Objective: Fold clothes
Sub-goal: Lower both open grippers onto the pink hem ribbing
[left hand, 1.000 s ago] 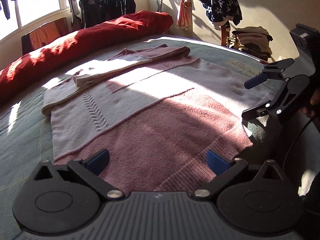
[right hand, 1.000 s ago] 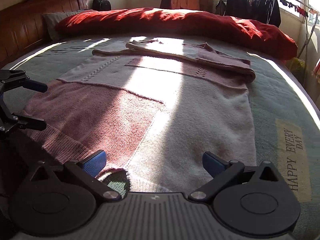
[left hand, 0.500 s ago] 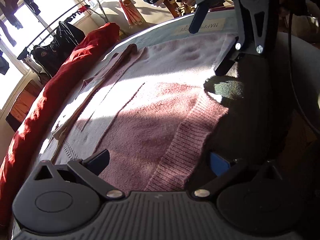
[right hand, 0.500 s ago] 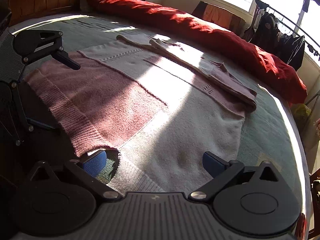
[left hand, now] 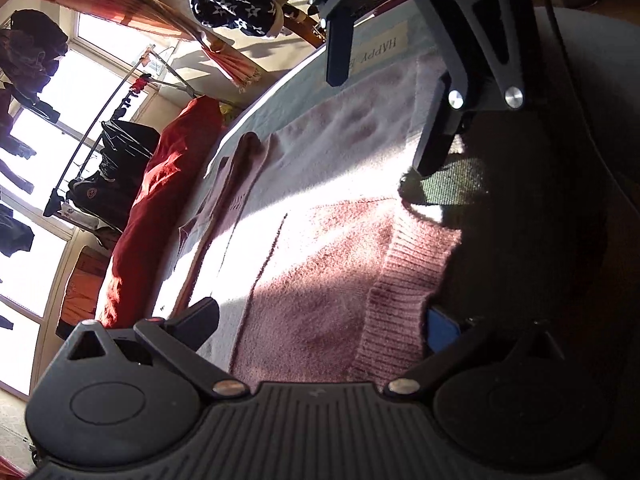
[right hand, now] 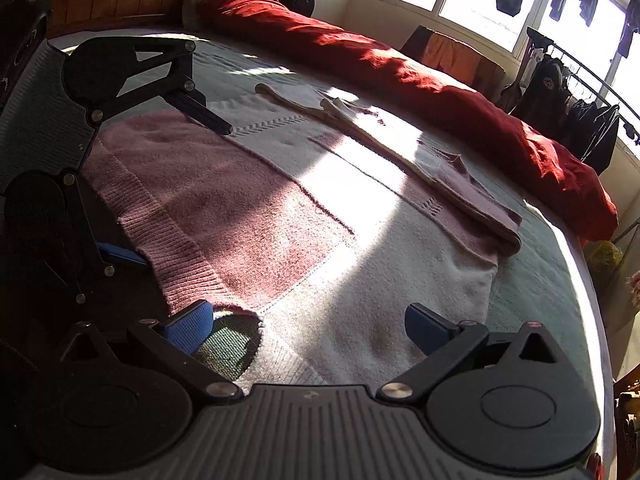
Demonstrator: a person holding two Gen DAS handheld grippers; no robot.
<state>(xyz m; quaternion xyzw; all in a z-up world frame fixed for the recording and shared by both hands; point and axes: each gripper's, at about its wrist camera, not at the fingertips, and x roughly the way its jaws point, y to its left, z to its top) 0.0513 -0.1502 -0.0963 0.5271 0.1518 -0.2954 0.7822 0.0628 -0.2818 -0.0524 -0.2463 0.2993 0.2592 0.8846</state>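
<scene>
Sweater (right hand: 304, 216): pink and white knit, ribbed hem, flat on the bed (right hand: 540, 292), sleeves folded across.
My left gripper (left hand: 320, 320): jaws spread, straddling hem.
My right gripper (right hand: 308, 328): jaws spread, over hem.

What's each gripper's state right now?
Left gripper: open, straddling the sweater hem, holding nothing.
Right gripper: open at the hem, holding nothing.
</scene>
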